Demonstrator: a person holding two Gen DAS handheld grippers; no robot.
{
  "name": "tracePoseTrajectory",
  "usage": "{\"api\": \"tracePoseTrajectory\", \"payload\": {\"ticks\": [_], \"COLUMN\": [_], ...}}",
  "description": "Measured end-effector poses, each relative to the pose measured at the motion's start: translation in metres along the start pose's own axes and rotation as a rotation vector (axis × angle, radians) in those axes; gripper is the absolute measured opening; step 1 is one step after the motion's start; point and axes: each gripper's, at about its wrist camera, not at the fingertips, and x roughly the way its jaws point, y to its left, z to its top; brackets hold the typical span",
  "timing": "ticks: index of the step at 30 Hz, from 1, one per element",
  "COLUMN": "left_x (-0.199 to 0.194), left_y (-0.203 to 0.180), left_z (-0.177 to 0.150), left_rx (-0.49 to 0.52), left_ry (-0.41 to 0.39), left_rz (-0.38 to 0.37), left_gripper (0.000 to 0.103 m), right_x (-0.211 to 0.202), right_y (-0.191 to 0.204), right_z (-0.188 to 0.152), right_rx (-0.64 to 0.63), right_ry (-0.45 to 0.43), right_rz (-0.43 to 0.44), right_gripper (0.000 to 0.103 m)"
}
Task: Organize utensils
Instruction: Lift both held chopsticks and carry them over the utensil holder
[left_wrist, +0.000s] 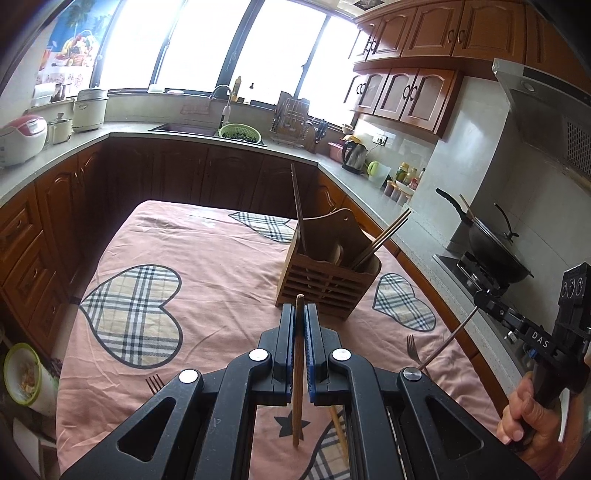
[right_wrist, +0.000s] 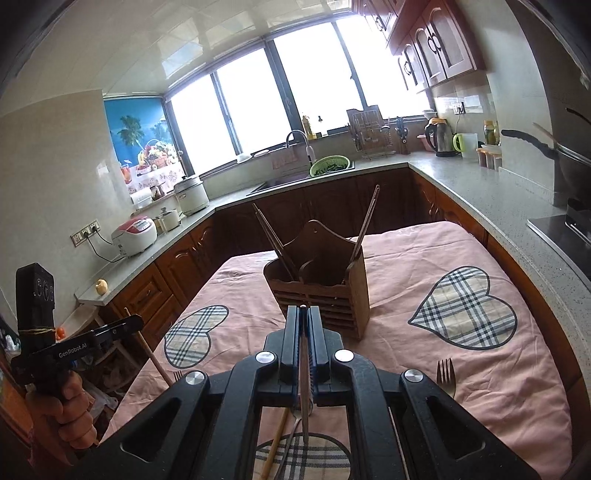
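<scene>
- The wooden utensil holder (left_wrist: 327, 275) stands on the pink tablecloth (left_wrist: 207, 266), chopsticks already leaning in it; a careless insertion could knock it over.
- The left gripper (left_wrist: 300, 314) is clenched on a wooden chopstick (left_wrist: 297, 373) gripped near its top, so the long tail could swing and miss the slot.
- The right gripper (right_wrist: 304, 314) pinches a thin metal utensil (right_wrist: 305, 398), which may slip.
- Two forks (right_wrist: 446, 376) remaining on the cloth could be swept off.

A home kitchen — wooden cabinets (left_wrist: 413, 96), sink (right_wrist: 280, 182), kettle (right_wrist: 441, 138), probably a wok (left_wrist: 491, 254) on the stove.
</scene>
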Motion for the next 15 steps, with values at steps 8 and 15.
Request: {"api": "tracePoseTrajectory", "payload": {"ticks": [8,15], "left_x": [-0.002,0.000], "left_y": [0.004,0.006], "left_z": [0.011,0.020], "left_rx": [-0.007,-0.010], "left_ry": [-0.038,-0.068], "left_rz": [-0.001,-0.005], "left_gripper": [0.004,0.004], "right_x": [-0.004,-0.003], "right_y": [0.000,-0.003], "right_z": [0.010,0.019], "right_rx": [-0.005,-0.002], "right_ry": [-0.032,-0.053], "right_rz": [0.000,-0.004], "right_gripper": [0.004,0.004]}}
